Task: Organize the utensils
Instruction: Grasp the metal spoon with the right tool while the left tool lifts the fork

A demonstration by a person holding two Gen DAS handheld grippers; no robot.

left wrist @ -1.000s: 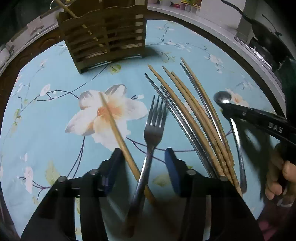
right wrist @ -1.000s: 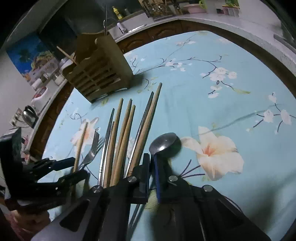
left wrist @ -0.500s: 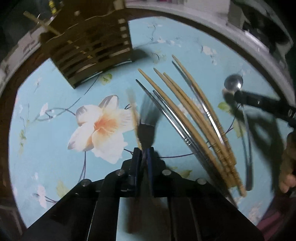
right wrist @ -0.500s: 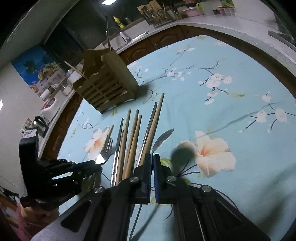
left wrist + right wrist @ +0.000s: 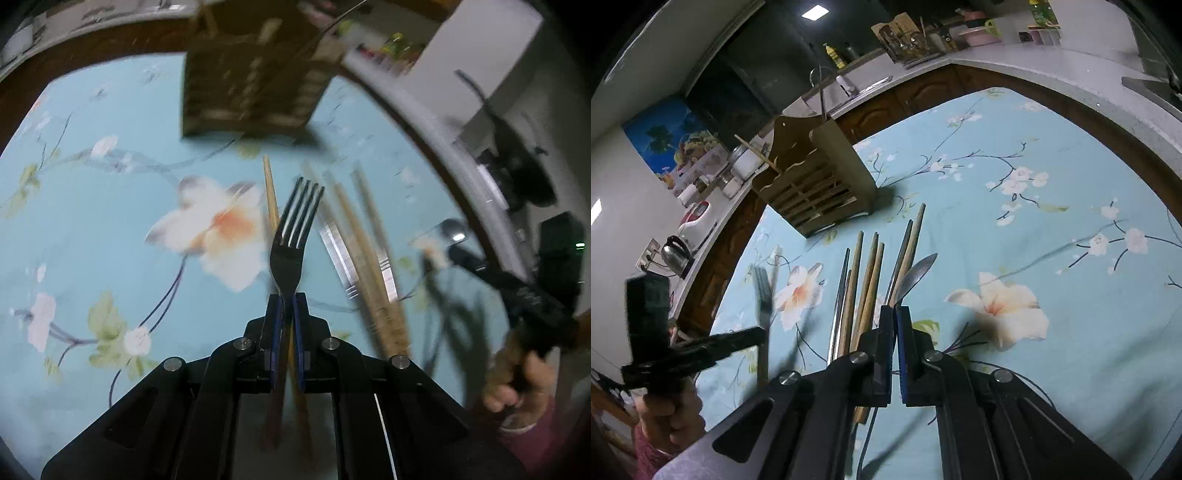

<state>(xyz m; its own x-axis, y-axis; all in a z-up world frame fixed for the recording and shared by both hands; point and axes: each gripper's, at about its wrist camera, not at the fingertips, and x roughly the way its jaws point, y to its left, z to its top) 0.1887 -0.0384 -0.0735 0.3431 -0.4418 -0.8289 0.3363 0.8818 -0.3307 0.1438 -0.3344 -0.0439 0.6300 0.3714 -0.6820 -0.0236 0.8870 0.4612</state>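
The left gripper (image 5: 289, 304) clamps one fork (image 5: 295, 229) and one wooden chopstick (image 5: 271, 195) above the floral table (image 5: 1071, 240); the right gripper (image 5: 895, 314) pinches one spoon (image 5: 916, 275). One wooden holder (image 5: 820, 188) stands behind the loose chopsticks (image 5: 868, 280); no lettering is legible.

left wrist: forward, low | right wrist: forward, higher | shared: wooden holder (image 5: 255, 74) (image 5: 816, 184)

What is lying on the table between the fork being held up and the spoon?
In the right wrist view, a row of wooden and metal chopsticks lies on the tablecloth between the fork and the spoon.
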